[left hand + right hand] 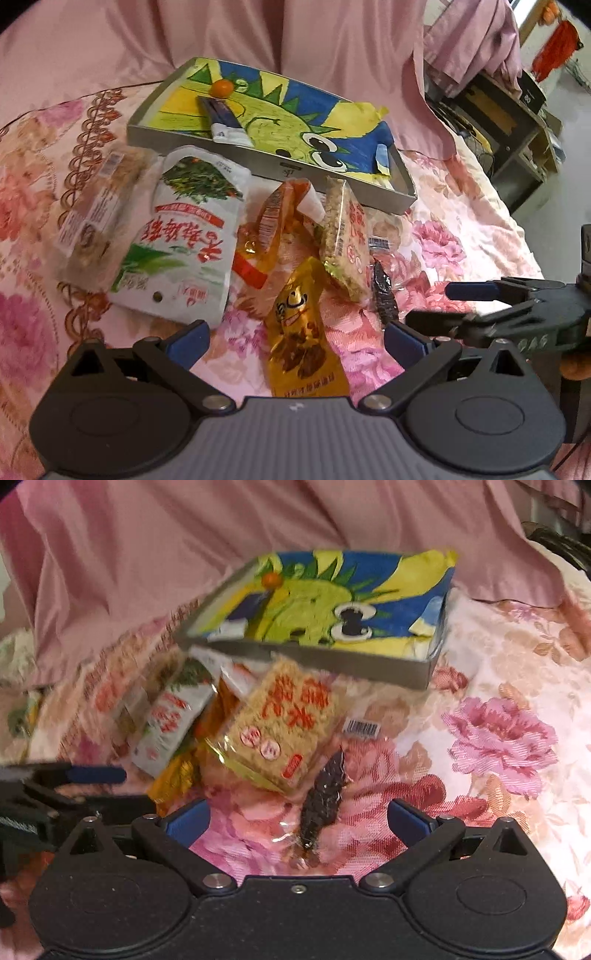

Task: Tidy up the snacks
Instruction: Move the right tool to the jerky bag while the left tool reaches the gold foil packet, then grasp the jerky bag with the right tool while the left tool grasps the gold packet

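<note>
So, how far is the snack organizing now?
Early stage. The metal tray already holds a small orange ball and a dark stick packet. Nothing is in hand: left gripper and right gripper are open. The white-green bag, yellow packet and rice cracker pack are outside it.

bed: floral quilt (461,229) | on it: metal tray (229,147), snack packets (184,240)

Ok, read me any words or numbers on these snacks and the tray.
Nothing reads cleanly.
white packet: red Chinese characters, upside down, illegible.
rice cracker packet: red Chinese characters, blurred.
yellow packet: small print, unreadable.
barcode label: digits too small.
tray: front-wall stamp too small.
</note>
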{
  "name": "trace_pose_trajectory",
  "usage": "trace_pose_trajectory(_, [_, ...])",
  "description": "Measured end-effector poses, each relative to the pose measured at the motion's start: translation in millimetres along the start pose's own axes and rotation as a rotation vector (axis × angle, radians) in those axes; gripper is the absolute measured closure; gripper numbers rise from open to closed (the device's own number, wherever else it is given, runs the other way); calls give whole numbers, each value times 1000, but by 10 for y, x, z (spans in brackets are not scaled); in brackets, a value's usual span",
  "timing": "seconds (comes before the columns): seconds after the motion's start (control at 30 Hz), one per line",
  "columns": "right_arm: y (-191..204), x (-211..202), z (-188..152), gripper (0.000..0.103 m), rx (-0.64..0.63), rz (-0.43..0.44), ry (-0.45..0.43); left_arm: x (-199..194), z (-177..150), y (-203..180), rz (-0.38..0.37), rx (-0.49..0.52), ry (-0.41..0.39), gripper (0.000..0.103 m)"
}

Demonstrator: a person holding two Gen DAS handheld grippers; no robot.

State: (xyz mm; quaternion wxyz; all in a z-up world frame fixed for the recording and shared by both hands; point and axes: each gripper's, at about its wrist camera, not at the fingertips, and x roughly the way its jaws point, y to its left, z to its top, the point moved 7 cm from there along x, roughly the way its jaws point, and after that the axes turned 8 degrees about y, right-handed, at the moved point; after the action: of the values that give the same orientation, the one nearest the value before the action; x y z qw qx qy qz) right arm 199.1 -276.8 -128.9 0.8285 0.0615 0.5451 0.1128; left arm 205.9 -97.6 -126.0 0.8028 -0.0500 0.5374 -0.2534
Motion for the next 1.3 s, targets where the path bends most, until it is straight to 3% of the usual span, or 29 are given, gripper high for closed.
trace_pose_trajectory(0.17, [110, 169, -25, 10, -111, -67, 30, 54, 11, -22, 70, 44, -8, 12])
trace_pose_trajectory(0.47, [131, 368, -8, 33, -160, -124, 50, 129, -37, -81, 69, 101, 12, 39])
trace_pose_trajectory(0.6, [122, 461, -2, 33, -166, -147, 63, 178, -32, -92, 80, 125, 15, 45])
trace_pose_trajectory(0.73, [78, 510, 31, 34, -135, -154, 65, 235, 12, -105, 89, 133, 15, 58])
trace_pose_trajectory(0.87, [0, 509, 71, 40, -65, -141, 60, 297, -8, -32, 139, 118, 54, 80])
trace_pose_trajectory(0.93, [-27, 503, 75, 45, -46, -147, 60, 297, -16, 14, 147, 99, 63, 82])
trace_pose_trajectory(1.1, [-59, 463, 92, 48, 7, -124, 59, 243, -3, 35, 113, 47, 50, 85])
trace_pose_trajectory(1.2, [-75, 455, 93, 48, 28, -106, 59, 238, -11, 32, 116, 44, 47, 85])
trace_pose_trajectory(1.3, [-81, 480, 86, 41, 40, -100, 62, 235, -20, 26, 119, 46, 47, 85])
